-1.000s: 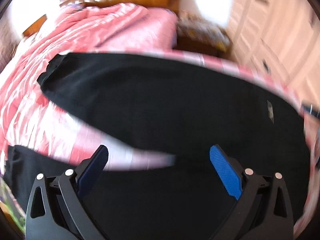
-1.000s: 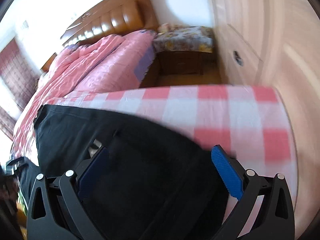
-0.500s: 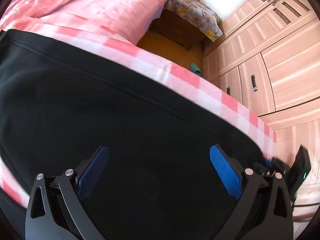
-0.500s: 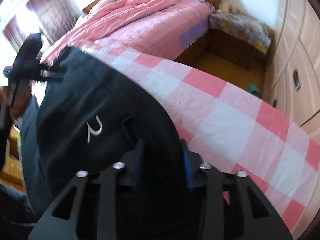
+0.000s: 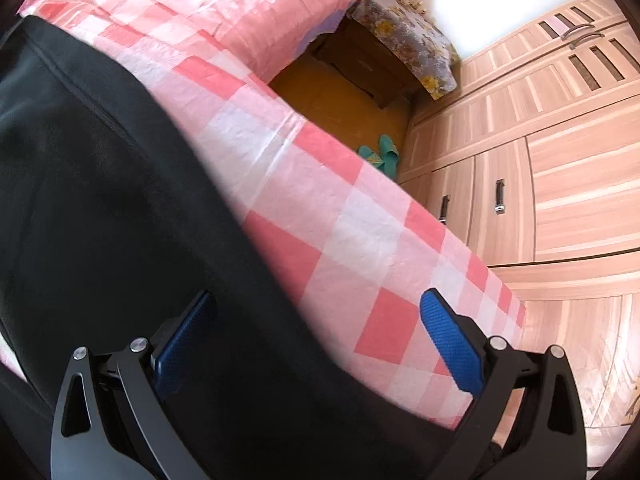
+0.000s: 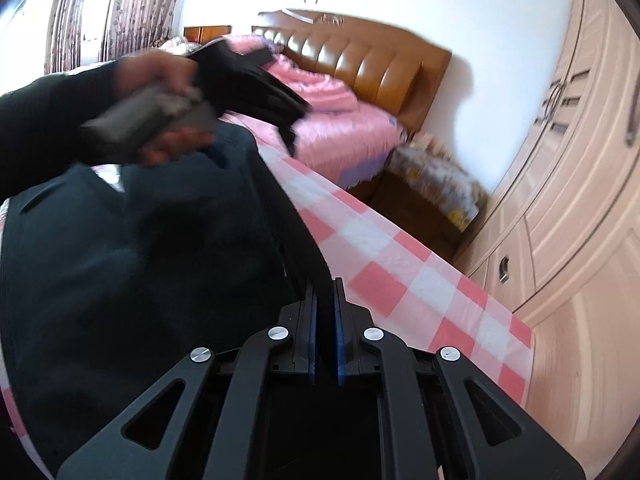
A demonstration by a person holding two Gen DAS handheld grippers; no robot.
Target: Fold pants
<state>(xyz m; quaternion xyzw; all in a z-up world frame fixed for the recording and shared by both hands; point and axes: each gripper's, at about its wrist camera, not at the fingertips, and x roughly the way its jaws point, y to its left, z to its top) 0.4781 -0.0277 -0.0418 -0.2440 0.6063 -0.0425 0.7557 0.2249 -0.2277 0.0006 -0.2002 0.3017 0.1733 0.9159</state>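
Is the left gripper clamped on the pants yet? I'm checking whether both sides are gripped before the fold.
No: the left gripper stands wide open, its blue pads apart over the black pants.

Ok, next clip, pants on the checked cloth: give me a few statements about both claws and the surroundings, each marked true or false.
1. The right claw is shut on an edge of the black pants. True.
2. The left claw is clamped on the pants. False: its blue pads stand wide apart, with the cloth's edge lying below them.
3. The pants lie on a pink and white checked cloth. True.
4. The floor beside the bed is bare. False: a pair of green slippers sits near the wardrobe.
5. The bedside cabinet has a flowered cover on top. True.
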